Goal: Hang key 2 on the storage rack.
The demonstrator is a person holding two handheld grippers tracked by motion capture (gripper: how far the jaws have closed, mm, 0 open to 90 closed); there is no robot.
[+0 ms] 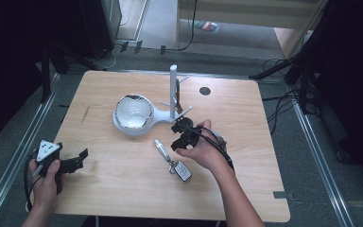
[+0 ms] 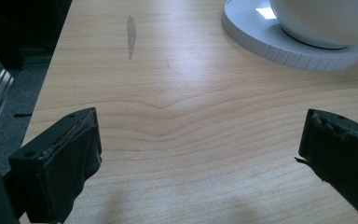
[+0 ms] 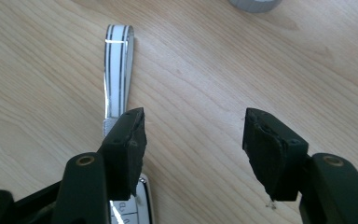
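Observation:
A key fob (image 1: 182, 170) with a striped strap (image 1: 161, 149) lies flat on the wooden table (image 1: 123, 189), in front of a white bowl (image 1: 133, 112) on a white stand (image 1: 173, 90) with a post and pegs. My right gripper (image 1: 177, 134) hovers open just right of the strap. In the right gripper view the jaws (image 3: 194, 119) are apart over bare wood, the strap (image 3: 116, 70) runs ahead of the left jaw and the fob (image 3: 131, 207) shows beneath it. My left gripper (image 1: 80, 160) is open near the table's left front, nothing between its jaws (image 2: 200, 123).
The stand's round base (image 2: 265, 39) with the bowl (image 2: 321, 21) appears at the top right of the left gripper view. A dark round hole (image 1: 204, 91) marks the far side of the table. Cables and black stands surround the table on the floor.

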